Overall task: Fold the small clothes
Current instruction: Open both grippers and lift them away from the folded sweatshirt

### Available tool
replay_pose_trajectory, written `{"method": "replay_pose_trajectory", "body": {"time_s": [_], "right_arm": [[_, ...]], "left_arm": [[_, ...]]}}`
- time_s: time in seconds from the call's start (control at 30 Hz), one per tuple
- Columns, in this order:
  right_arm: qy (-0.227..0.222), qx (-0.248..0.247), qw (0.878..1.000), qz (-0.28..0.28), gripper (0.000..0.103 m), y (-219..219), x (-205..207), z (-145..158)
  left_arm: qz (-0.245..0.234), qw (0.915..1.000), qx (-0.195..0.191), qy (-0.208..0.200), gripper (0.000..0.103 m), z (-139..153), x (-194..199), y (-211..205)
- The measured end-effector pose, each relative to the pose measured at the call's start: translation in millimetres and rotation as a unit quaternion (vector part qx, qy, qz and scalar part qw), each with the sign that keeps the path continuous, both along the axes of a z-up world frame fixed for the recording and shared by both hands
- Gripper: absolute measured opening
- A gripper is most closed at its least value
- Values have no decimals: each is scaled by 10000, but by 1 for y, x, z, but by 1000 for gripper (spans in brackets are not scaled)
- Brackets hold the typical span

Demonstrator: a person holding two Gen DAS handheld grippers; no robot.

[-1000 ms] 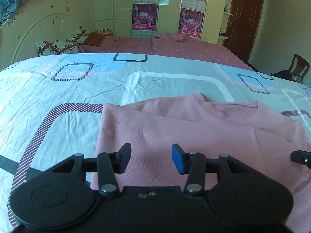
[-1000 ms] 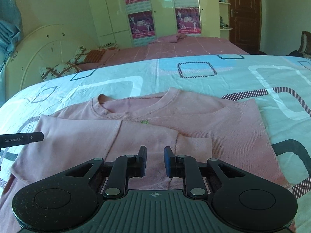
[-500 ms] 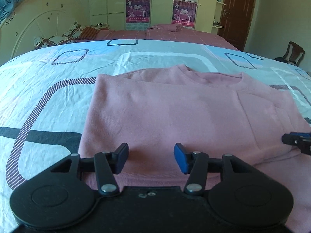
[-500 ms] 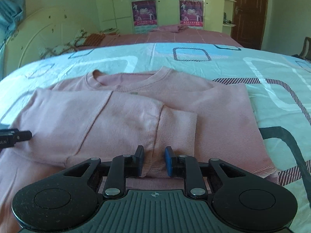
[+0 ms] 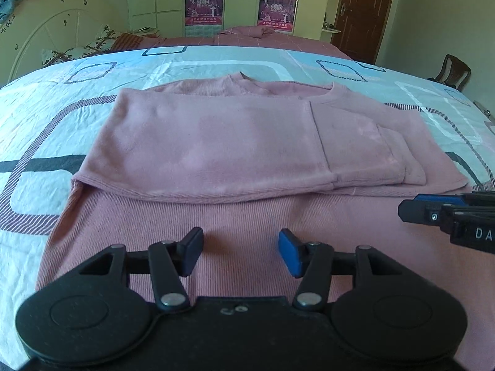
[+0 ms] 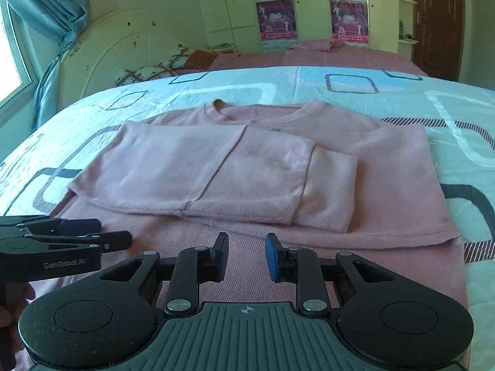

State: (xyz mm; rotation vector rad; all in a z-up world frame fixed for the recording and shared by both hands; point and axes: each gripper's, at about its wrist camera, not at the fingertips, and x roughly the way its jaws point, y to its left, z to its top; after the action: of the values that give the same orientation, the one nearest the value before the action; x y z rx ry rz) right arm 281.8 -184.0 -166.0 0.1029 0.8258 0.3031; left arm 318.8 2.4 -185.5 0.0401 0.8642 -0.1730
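A pink sweatshirt (image 5: 216,142) lies flat on the bed, collar at the far side, with its sleeves folded across the chest; it also shows in the right wrist view (image 6: 235,167). My left gripper (image 5: 240,255) is open and empty, hovering over the sweatshirt's lower body near the hem. My right gripper (image 6: 247,255) is open and empty over the same lower part, to the right of the left one. Each gripper shows in the other's view: the right one at the right edge (image 5: 448,213), the left one at the left edge (image 6: 62,238).
The bed sheet (image 5: 55,117) is pale blue with rounded square patterns. A second bed with a pink cover (image 6: 324,55) and pillows (image 6: 161,68) lies beyond. A white headboard (image 6: 117,49), wardrobes with posters, a brown door (image 6: 436,21) and a chair (image 5: 454,71) stand around.
Both grippers have drawn back toward the sweatshirt's hem, so more of the garment shows. The right gripper's jaws, nearly closed before, have opened wider.
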Motion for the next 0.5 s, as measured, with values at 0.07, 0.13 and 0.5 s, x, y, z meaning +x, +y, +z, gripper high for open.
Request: {"method": "replay_pose_trajectory", "body": {"time_s": [0.07, 0.13, 0.5], "right_arm": [[17, -70, 9998, 196, 26, 1, -8, -3], [80, -116, 9989, 443, 26, 3, -16, -7], [45, -565, 9975, 418, 26, -24, -49, -25]], "left_arm": [[16, 9999, 130, -1, 53, -3, -6, -3], [58, 9997, 232, -21, 57, -5, -12, -4], [217, 9987, 463, -10, 66, -5, -36, 7]]}}
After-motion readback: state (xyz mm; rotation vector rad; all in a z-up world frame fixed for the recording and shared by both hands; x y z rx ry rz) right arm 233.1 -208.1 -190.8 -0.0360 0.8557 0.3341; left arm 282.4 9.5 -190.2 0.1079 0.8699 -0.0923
